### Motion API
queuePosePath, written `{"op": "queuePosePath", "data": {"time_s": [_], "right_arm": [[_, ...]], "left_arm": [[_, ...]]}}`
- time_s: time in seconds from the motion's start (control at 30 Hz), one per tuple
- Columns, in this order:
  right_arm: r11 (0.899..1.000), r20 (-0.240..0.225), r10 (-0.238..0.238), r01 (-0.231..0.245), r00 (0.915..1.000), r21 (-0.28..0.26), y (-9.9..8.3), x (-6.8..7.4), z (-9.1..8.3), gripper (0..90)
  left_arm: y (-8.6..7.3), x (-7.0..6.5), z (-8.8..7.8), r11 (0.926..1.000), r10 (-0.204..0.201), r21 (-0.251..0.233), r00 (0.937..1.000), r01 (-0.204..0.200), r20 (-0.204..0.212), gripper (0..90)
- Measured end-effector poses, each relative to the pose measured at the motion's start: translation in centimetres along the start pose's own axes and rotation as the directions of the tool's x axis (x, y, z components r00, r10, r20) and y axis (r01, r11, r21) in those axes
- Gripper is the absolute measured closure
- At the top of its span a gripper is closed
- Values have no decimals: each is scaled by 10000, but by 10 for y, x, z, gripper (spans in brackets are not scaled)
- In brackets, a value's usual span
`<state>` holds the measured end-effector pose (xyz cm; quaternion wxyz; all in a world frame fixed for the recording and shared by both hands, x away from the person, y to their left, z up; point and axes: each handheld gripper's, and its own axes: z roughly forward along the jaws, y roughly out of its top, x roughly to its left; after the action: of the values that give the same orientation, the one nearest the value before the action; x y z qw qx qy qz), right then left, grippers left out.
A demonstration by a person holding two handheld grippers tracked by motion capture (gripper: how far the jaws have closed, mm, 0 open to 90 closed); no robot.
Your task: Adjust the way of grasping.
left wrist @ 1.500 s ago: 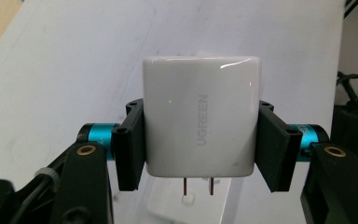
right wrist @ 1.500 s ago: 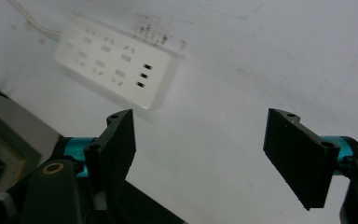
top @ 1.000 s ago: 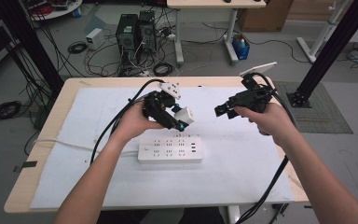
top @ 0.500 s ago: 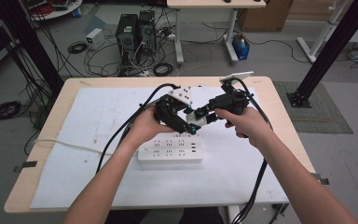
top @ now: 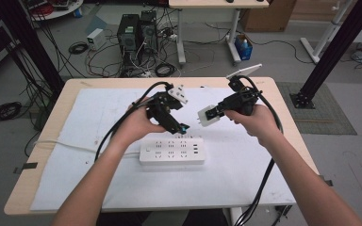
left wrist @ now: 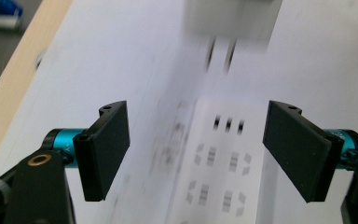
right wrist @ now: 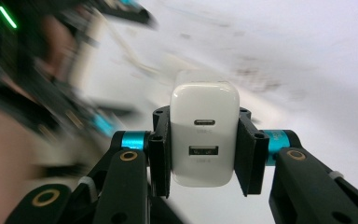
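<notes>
Above power strip: right gripper (top: 215, 113) carries white charger (top: 206, 116), up off the table, prongs facing the left gripper (top: 181, 127).
Right grip: jaws just closed in, now clenched on both flat sides of charger (right wrist: 204, 134); USB ports face the cam, so prongs point away from the hand, prob. so they stay free for a socket.
Left gripper: released, pads (left wrist: 106, 148) wide apart w/ nothing between; jaws just opened. Charger prongs (left wrist: 219, 53) sit ahead of them, over strip.
Why so: looks like a hand-over, left let go once right had it.
Power strip (top: 171, 151): flat on white mat (top: 85, 155), below both grippers, sockets up, ready for plug-in.
Next (guess): tilt prongs down, line up w/ a socket on strip.
</notes>
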<state>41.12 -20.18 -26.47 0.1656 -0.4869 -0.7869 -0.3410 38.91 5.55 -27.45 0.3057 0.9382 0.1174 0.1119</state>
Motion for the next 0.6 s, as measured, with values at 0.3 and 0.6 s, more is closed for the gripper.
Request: {"op": "queuePosePath", "data": {"time_s": [0.3,0.6], "right_arm": [[9093,4421,-4001,2876,8028,3007,-7,26,-17,624],[8757,4682,-4646,3114,7517,3691,-13,27,-36,623]], "left_arm": [[-57,34,-42,8923,-1928,3870,9714,2324,-1388,228],[-100,48,-68,8137,-3081,4490,9289,3692,-2056,228]]}}
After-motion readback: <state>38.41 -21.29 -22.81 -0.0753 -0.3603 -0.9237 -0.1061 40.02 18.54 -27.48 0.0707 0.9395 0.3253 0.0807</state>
